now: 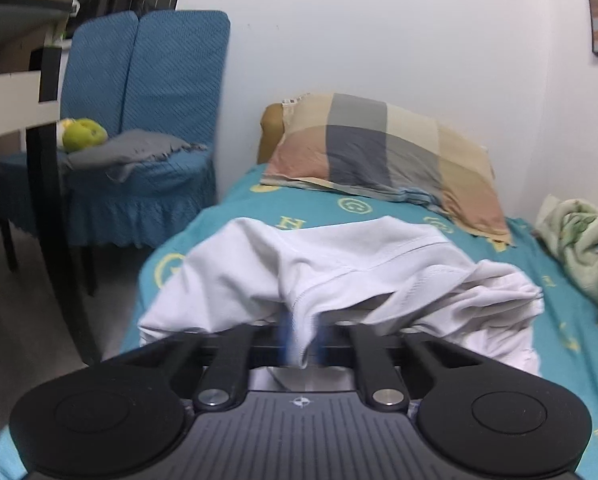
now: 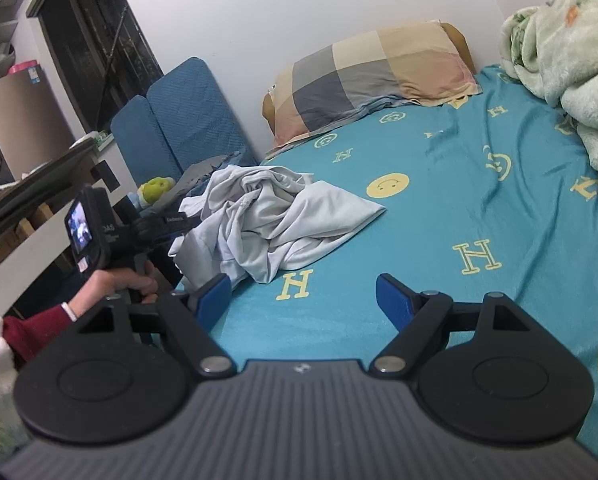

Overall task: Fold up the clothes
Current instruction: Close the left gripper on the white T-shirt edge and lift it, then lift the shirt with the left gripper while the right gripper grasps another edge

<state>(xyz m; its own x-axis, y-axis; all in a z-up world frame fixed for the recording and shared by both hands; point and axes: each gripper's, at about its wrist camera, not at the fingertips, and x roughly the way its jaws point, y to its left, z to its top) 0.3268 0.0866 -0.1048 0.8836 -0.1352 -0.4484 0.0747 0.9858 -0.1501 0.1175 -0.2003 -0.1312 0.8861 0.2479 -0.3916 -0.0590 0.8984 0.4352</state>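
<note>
A crumpled white garment (image 2: 267, 220) lies bunched near the left edge of the teal bed sheet (image 2: 479, 200). In the left wrist view my left gripper (image 1: 302, 340) is shut on a hemmed fold of this white garment (image 1: 339, 264), which hangs between the blurred blue pads. The right wrist view shows that same left gripper (image 2: 179, 220) held by a hand in a dark red sleeve at the cloth's left side. My right gripper (image 2: 305, 300) stands open low over the sheet, just in front of the garment, with nothing between its blue fingers (image 2: 395, 300).
A checked pillow (image 2: 379, 76) lies at the head of the bed against the white wall. A pale green blanket (image 2: 571, 52) is heaped along the right side. A blue-covered chair (image 1: 139, 120) with grey cloth and a green plush stands left of the bed, beside a table.
</note>
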